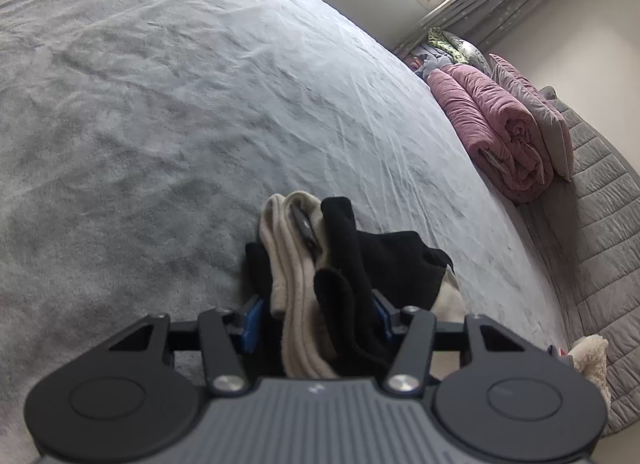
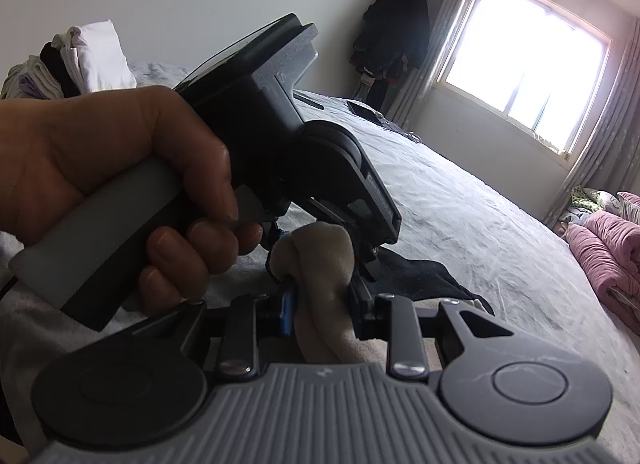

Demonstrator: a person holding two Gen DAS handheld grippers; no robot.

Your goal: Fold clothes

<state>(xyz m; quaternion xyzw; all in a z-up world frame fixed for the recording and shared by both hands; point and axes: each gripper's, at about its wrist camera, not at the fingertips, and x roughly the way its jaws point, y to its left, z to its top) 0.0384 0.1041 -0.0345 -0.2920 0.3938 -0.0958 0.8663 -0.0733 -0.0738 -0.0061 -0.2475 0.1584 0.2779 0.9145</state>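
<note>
Small pale mark on grey ribbed housing of the left gripper [image 1: 316, 322]: a tiny logo, too small to read.
Small pale mark on grey ribbed housing of the right gripper [image 2: 322, 314]: same kind of logo, unreadable.
Raised lettering on the left gripper's dark side arm, seen from the right wrist: blurred, cannot be read.
Raised character on that gripper's grey body: looks like an "S", uncertain.

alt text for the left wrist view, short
The left gripper reaches over a grey bedspread with a beige sock and black socks bunched between its fingers. A rolled pink blanket lies at the bed's right edge under a window.
</note>
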